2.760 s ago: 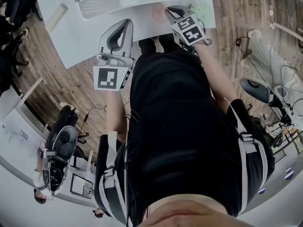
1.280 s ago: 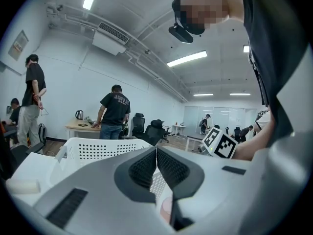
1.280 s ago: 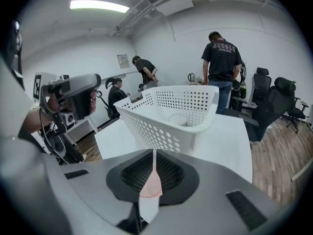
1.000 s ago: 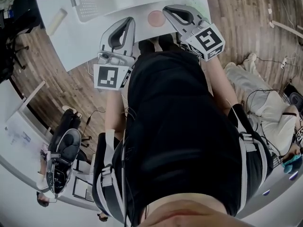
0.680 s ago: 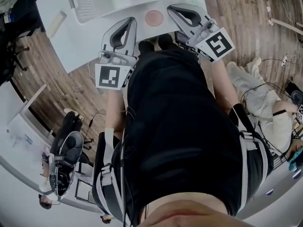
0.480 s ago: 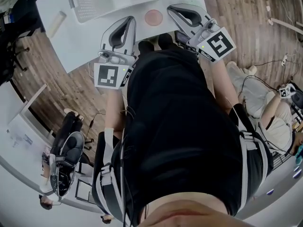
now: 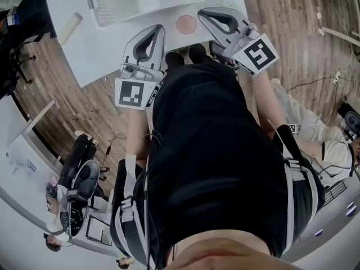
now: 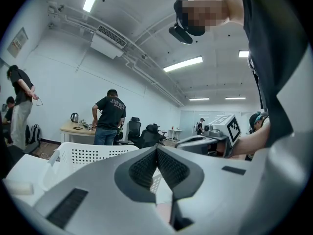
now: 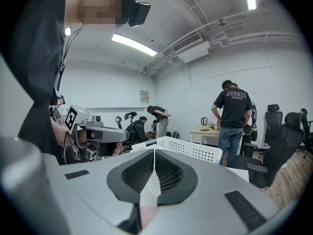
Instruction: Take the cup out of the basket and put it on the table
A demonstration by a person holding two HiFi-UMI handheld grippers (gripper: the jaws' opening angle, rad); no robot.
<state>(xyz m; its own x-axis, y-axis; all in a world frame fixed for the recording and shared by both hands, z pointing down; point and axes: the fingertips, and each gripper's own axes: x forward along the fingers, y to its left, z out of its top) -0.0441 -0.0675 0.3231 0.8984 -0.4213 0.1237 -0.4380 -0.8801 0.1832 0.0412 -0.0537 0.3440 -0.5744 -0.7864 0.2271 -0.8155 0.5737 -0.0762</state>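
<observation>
A pink cup (image 7: 185, 23) stands upright on the white table (image 7: 101, 49), just in front of the white perforated basket (image 7: 112, 1). It sits between my two grippers and touches neither. My left gripper (image 7: 159, 29) is to the cup's left, its jaws shut and empty. To the right of the cup my right gripper (image 7: 201, 12) is likewise shut on nothing. In the left gripper view the pads (image 8: 146, 165) meet, with the basket (image 8: 83, 155) behind them. The right gripper view shows closed pads (image 9: 166, 173) and the basket (image 9: 186, 150) beyond.
A beige roll (image 7: 70, 22) lies near the table's left edge. The table's front edge runs just under both grippers. Behind the table a person in a black shirt (image 8: 108, 116) stands at a desk, with office chairs (image 9: 281, 141) nearby. Cables lie on the wooden floor.
The right gripper has left the cup standing on the table and drawn back to the right and upward. The left gripper has hardly shifted.
</observation>
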